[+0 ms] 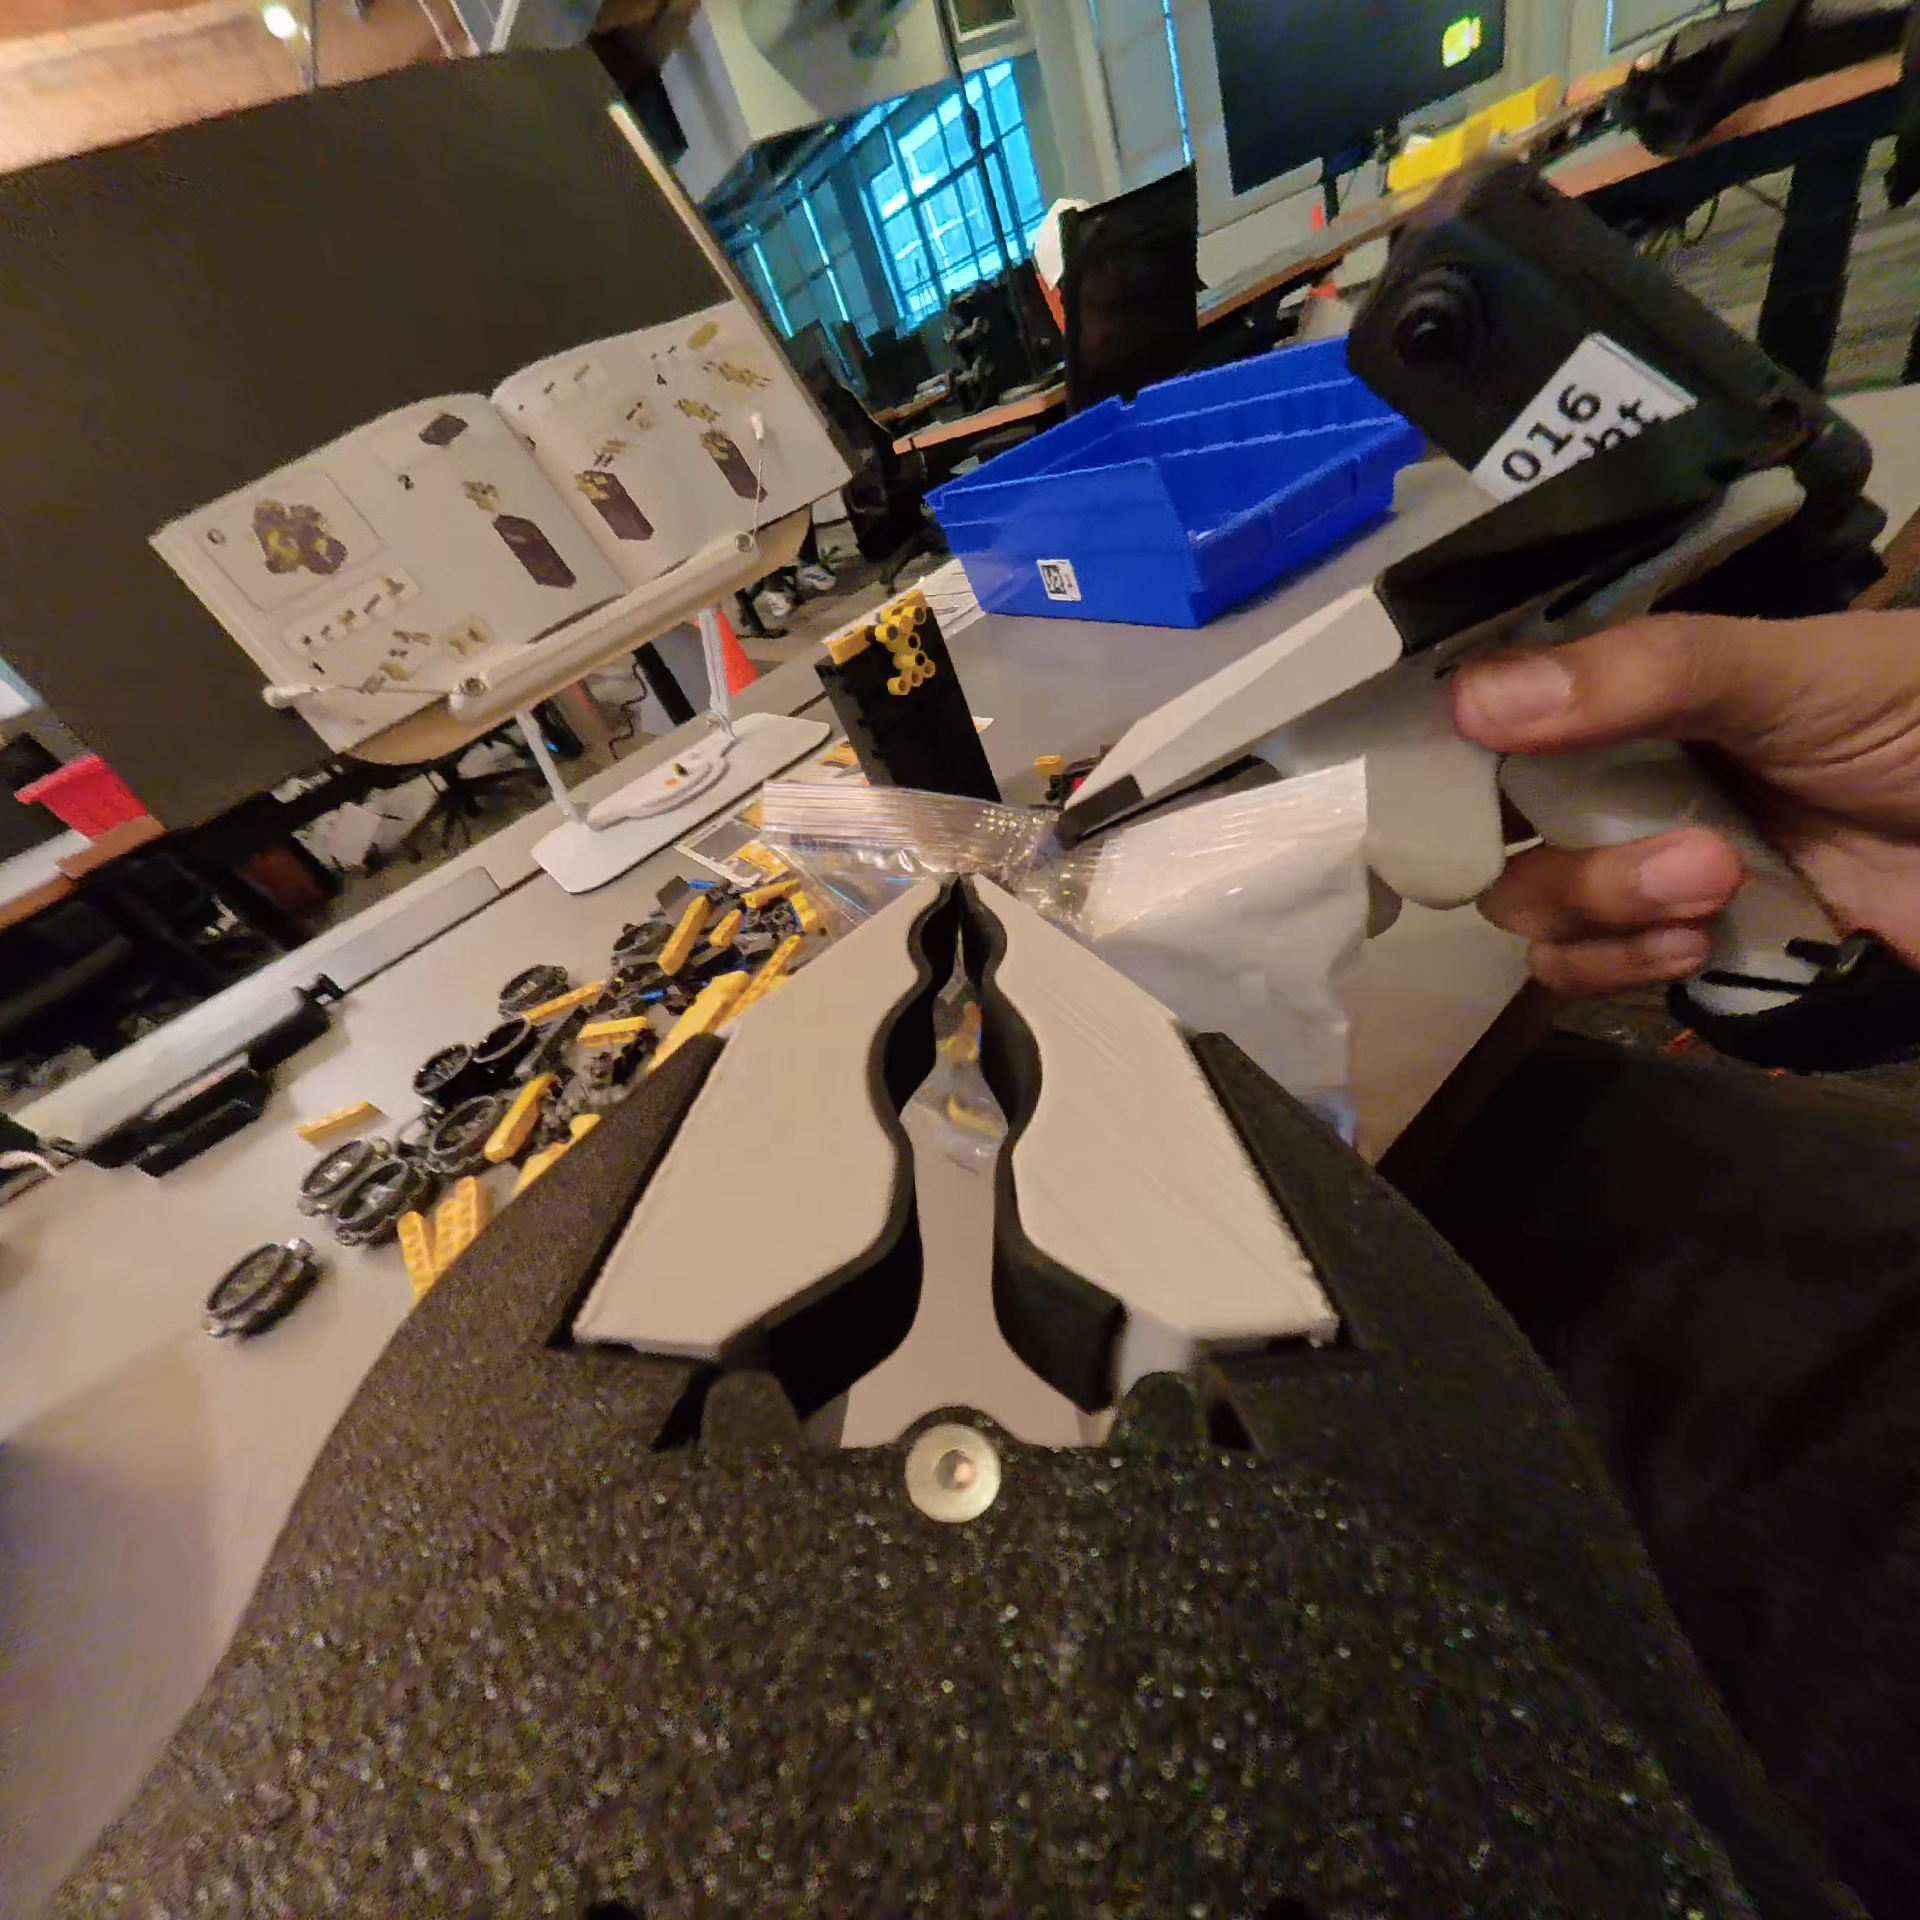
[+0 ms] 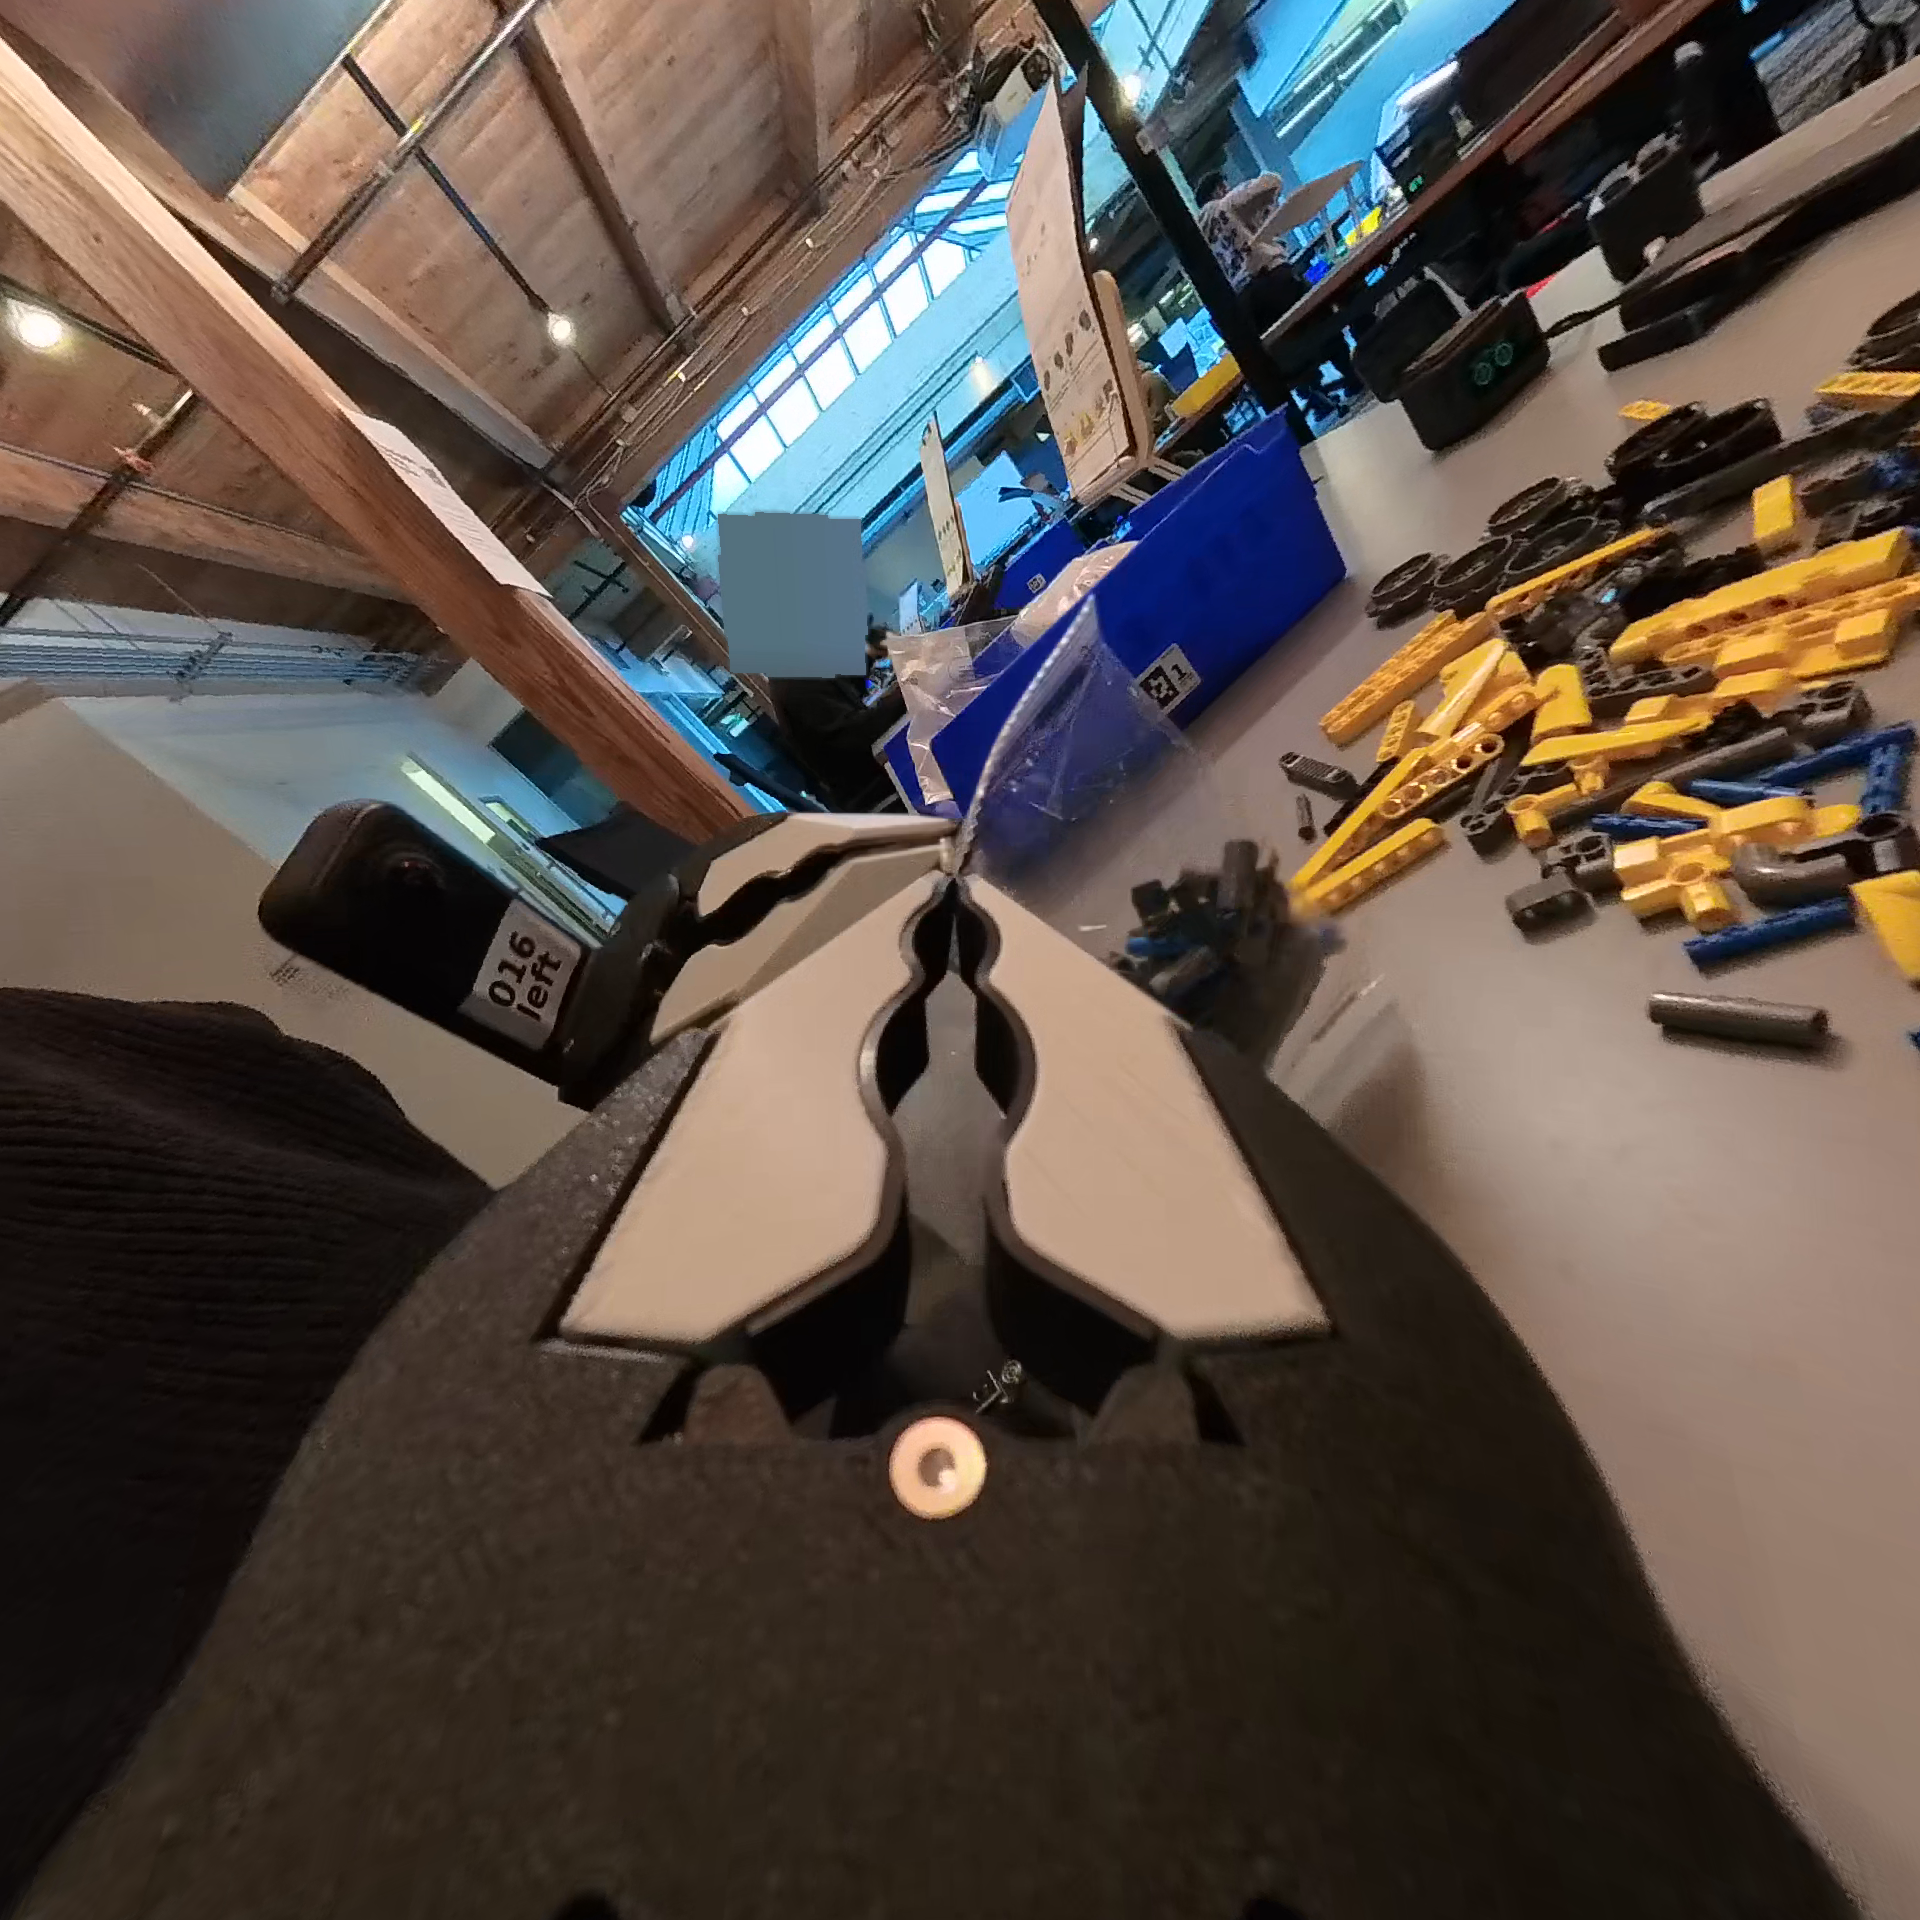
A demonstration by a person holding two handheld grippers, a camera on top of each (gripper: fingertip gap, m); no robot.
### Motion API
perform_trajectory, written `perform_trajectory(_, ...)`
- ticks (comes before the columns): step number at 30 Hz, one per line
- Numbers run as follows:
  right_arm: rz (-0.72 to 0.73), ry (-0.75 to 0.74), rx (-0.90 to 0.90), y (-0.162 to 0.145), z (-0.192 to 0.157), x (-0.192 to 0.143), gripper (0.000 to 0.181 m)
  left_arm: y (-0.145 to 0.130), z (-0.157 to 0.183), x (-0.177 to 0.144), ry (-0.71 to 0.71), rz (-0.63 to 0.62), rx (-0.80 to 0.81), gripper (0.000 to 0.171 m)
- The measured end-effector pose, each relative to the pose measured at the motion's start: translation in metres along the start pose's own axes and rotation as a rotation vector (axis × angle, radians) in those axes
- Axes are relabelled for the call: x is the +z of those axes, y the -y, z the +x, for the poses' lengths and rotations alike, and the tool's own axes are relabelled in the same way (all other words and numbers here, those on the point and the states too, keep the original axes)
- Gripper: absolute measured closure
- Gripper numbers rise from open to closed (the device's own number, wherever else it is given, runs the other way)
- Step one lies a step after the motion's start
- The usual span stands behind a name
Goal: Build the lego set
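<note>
A clear plastic zip bag (image 1: 914, 821) hangs between both grippers above the grey table (image 1: 156, 1382). My left gripper (image 1: 958, 885) is shut on the bag's lower edge. My right gripper (image 1: 1065, 831), held by a hand, is shut on the bag's top strip just to the right. In the right wrist view my right gripper (image 2: 951, 883) and the left gripper (image 2: 948, 831) meet tip to tip on the bag's edge (image 2: 1101, 727). Small black and blue pieces (image 2: 1216, 935) sit in the bag's bottom.
Loose yellow, black and blue building pieces (image 1: 623, 1018) (image 2: 1662, 675) cover the table, with black tyres (image 1: 260, 1288) nearer. A black and yellow brick model (image 1: 909, 707) stands behind the bag. An open booklet on a stand (image 1: 499, 509) and a blue bin (image 1: 1174, 499) are farther back. Left and right tips are no more than a few centimetres apart.
</note>
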State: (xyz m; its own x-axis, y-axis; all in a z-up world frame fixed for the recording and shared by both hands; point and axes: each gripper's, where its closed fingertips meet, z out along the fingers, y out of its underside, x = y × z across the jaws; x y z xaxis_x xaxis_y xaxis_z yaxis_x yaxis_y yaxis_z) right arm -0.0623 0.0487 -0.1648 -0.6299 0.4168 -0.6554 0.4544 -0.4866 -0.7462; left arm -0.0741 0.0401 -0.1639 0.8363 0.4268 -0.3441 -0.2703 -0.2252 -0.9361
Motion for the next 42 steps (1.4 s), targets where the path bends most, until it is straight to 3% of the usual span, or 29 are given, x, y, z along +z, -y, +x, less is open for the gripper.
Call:
perform_trajectory(7, -0.024, -0.06, -0.033, -0.002, 0.01, -0.002, 0.181, -0.01, -0.022, -0.004, -0.01, -0.024, -0.212, 0.171)
perform_trajectory(11, -0.018, -0.096, -0.14, 0.001, 0.002, 0.008, 0.179, -0.003, -0.014, 0.001, 0.014, -0.031, -0.089, 0.171)
perform_trajectory(17, 0.004, -0.085, -0.127, 0.002, -0.002, 0.008, 0.126, -0.007, -0.018, 0.001, 0.016, -0.041, -0.117, 0.171)
perform_trajectory(19, -0.03, -0.099, -0.112, -0.006, 0.003, 0.013, 0.125, -0.004, -0.016, 0.0, 0.003, -0.028, -0.135, 0.171)
perform_trajectory(21, -0.068, -0.134, -0.118, -0.015, 0.009, 0.017, 0.128, -0.003, -0.013, -0.001, -0.003, -0.026, -0.137, 0.171)
perform_trajectory(24, -0.048, -0.18, -0.171, -0.012, 0.015, 0.015, 0.181, -0.005, -0.012, -0.002, 0.008, -0.028, -0.134, 0.171)
perform_trajectory(28, -0.024, -0.182, -0.196, -0.005, 0.012, 0.012, 0.181, -0.006, -0.014, -0.004, 0.047, -0.021, -0.115, 0.167)
perform_trajectory(36, -0.111, -0.244, -0.338, -0.007, 0.005, 0.012, 0.181, 0.003, -0.012, -0.001, 0.045, -0.043, -0.124, 0.127)
perform_trajectory(42, -0.14, -0.233, -0.42, -0.008, -0.004, 0.012, 0.181, -0.003, -0.024, -0.003, 0.085, -0.088, -0.123, 0.123)
